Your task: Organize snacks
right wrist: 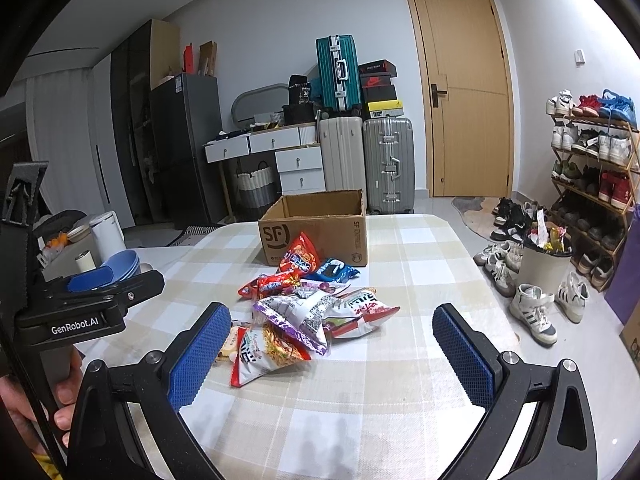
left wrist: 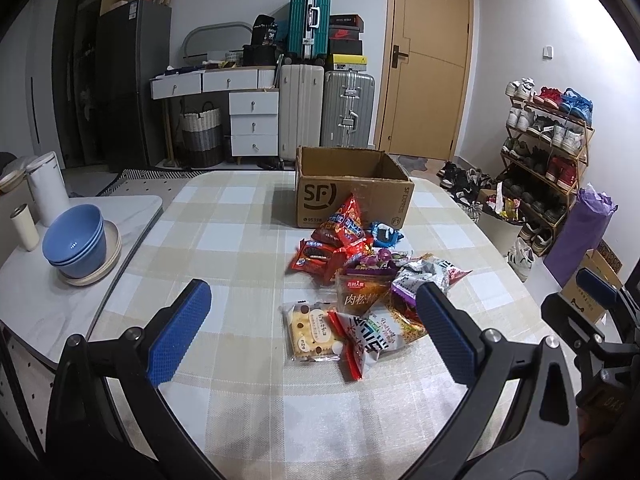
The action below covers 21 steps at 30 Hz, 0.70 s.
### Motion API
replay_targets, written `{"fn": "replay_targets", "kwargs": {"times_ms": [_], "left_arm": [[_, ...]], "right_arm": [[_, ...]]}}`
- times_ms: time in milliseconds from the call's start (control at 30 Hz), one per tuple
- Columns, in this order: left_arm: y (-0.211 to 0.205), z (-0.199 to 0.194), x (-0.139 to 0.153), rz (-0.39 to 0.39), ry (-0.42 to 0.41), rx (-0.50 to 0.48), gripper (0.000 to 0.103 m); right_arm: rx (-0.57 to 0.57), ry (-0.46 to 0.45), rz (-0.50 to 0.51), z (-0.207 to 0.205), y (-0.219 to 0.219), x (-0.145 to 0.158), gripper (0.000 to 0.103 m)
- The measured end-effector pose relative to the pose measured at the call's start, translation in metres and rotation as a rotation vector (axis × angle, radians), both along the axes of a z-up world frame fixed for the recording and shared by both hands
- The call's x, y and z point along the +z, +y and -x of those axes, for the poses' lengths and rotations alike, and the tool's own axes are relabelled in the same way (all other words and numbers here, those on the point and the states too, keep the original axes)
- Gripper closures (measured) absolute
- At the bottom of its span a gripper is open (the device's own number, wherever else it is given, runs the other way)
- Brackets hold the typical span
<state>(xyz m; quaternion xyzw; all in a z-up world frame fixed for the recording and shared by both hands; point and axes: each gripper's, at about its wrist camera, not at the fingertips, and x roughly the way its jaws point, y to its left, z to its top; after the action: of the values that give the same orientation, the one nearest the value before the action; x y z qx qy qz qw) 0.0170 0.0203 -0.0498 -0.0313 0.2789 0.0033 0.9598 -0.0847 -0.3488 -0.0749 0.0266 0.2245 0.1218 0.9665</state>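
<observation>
Sorting status: not started, judging by every pack lying on the table and none visible in the box.
snack pile [left wrist: 360, 280]: loose heap on the checked tablecloth [left wrist: 224, 248], just in front of the box; packs overlap, so top ones need to come off first.
cracker pack [left wrist: 312, 330]: nearest edge of the heap in the left view, lying flat and mostly uncovered; looks like the easiest first grab.
red chip bag [left wrist: 346, 216]: leaning against the box front, at the far end of the pile.
cardboard box [left wrist: 352, 188]: open top, flaps out of the way, standing upright behind the pile; likely the drop target, placed there for short carries. Inside not visible from here.
left gripper [left wrist: 312, 328]: jaws spread wide, nothing between them, hovering over the near side of the pile, roughly framing the cracker pack.
right gripper [right wrist: 332, 354]: jaws also wide apart and empty, aimed at the noodle-snack bag [right wrist: 268, 354] end of the heap.
hand [right wrist: 40, 412]: wrapped around the left gripper's handle, seen at the right view's edge.
blue bowls [left wrist: 76, 240]: stacked on the side counter, well apart from the work.
</observation>
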Motion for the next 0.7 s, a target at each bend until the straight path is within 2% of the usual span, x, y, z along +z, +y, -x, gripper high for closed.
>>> {"fn": "replay_targets", "kwargs": {"times_ms": [167, 467, 600, 700], "left_arm": [[0.016, -0.015, -0.02, 0.017, 0.048, 0.014, 0.001], [0.045, -0.062, -0.08, 0.032, 0.206, 0.018, 0.001], [0.045, -0.078, -0.101, 0.066, 0.251, -0.025, 0.001], [0.029, -0.082, -0.109, 0.075, 0.25, -0.124, 0.001]], "right_arm": [[0.015, 0.048, -0.014, -0.012, 0.0, -0.013, 0.0], [0.166, 0.244, -0.115, -0.06, 0.019, -0.061, 0.0], [0.152, 0.265, -0.149, -0.077, 0.019, -0.071, 0.0], [0.121, 0.265, -0.202, -0.087, 0.007, -0.075, 0.0]]}}
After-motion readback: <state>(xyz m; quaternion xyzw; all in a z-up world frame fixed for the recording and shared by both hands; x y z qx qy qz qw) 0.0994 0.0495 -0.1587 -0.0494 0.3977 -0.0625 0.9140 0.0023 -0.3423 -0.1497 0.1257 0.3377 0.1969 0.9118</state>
